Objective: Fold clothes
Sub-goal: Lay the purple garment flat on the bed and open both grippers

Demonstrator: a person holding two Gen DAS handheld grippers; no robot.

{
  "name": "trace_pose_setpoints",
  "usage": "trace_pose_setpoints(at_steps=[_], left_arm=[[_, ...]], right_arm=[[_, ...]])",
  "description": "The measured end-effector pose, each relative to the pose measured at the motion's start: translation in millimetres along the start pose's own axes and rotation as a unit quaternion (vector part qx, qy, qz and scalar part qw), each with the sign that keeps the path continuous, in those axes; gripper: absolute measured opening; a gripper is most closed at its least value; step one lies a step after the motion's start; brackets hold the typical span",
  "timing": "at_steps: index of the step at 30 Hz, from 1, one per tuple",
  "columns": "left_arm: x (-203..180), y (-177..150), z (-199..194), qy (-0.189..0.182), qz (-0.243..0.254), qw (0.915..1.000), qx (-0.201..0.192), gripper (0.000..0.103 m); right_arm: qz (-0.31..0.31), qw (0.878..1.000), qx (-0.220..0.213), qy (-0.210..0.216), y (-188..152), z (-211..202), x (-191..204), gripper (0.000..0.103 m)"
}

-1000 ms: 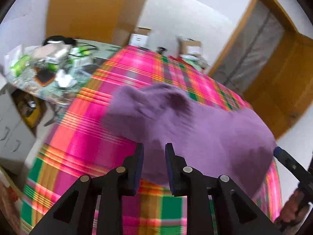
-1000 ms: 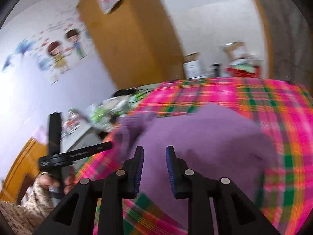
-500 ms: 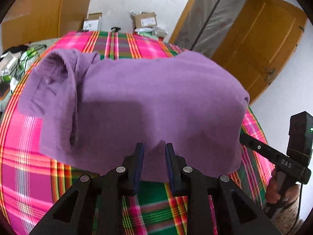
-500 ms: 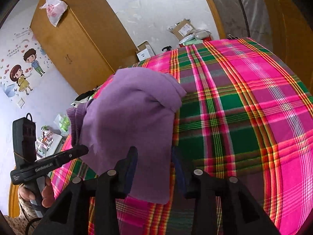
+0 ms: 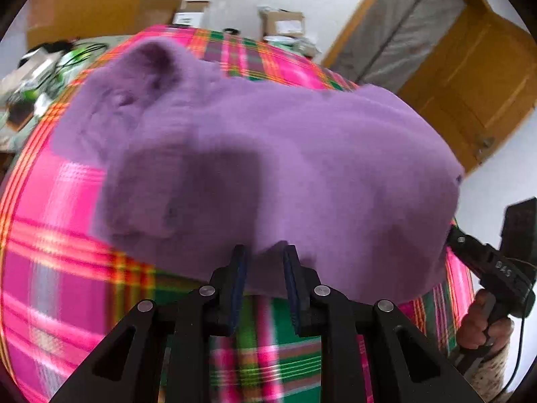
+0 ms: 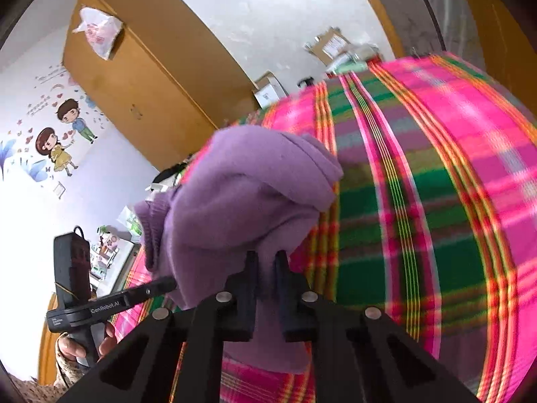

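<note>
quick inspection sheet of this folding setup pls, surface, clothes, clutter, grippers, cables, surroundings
surface: pink and green plaid cloth covers the table.
job's things: one purple garment, bunched in thick folds, lying on the plaid.
clutter: side table with small packets and boxes; blurred.
grippers: left gripper fingers parted at the garment's near edge, no clear grip. right gripper jaws have just been closing and now pinch a fold of the garment.
cables: thin lead hanging from the right gripper's handle.
surroundings: wooden wardrobe, cartoon wall stickers, cardboard boxes, wooden door.
</note>
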State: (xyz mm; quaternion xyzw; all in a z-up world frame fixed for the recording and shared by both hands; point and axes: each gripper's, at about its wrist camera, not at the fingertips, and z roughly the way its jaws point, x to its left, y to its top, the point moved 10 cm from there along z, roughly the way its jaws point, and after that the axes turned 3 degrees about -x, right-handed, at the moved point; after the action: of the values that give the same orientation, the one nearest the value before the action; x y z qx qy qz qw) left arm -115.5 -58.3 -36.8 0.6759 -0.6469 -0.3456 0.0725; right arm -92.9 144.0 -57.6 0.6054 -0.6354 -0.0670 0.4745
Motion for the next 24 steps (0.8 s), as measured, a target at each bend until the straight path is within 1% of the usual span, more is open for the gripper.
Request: trace_pose_setpoints(at_steps=[3,6,9,11,12,13,16,20,22,24], left_arm=[[20.1,5.2,-7.6,0.015,-0.034,0.9992,-0.015,0.023],[39.3,9.9,-11.0,0.028,-0.072,0.9968,-0.02,0.023],[49.6,12.4,-14.0,0.044,-0.086,0.995,-0.027,0.023],[55.3,14.0,-16.1,0.056,-0.09,0.9939,-0.031,0.029],[57.2,14.6,-18.0,0.063,-0.087,0.9937,-0.033,0.035],[60.3,15.5,-22.1,0.07,-0.086,0.9932,-0.036,0.038],[68.8,18.0,-24.9,0.071,-0.097,0.992,-0.039,0.038],[72.6,21.1,-25.6,0.081,-0.093,0.9914,-0.044,0.038],[79.6,25.7,-30.2,0.08,-0.098,0.9905,-0.054,0.038],[84.4,31.5,-32.7,0.077,-0.103,0.9896,-0.065,0.038]], right_arm=[[-0.02,0.999,-0.027,0.006,15.4,-8.4,15.2,0.009],[-0.037,0.998,-0.046,0.01,29.6,-16.7,28.0,0.009],[-0.057,0.996,-0.069,-0.002,43.1,-27.1,34.9,0.009],[-0.071,0.994,-0.083,-0.012,50.8,-33.1,38.6,0.009],[-0.079,0.993,-0.085,-0.022,52.9,-33.1,38.2,0.009],[-0.087,0.992,-0.085,-0.037,54.0,-31.3,36.3,0.009],[-0.11,0.988,-0.067,-0.089,44.1,-22.6,26.0,0.009],[-0.117,0.984,-0.044,-0.125,31.2,-18.2,17.0,0.013],[-0.126,0.981,-0.052,-0.142,28.4,-27.7,19.4,0.013],[-0.156,0.973,-0.072,-0.151,26.2,-41.8,31.7,0.017]])
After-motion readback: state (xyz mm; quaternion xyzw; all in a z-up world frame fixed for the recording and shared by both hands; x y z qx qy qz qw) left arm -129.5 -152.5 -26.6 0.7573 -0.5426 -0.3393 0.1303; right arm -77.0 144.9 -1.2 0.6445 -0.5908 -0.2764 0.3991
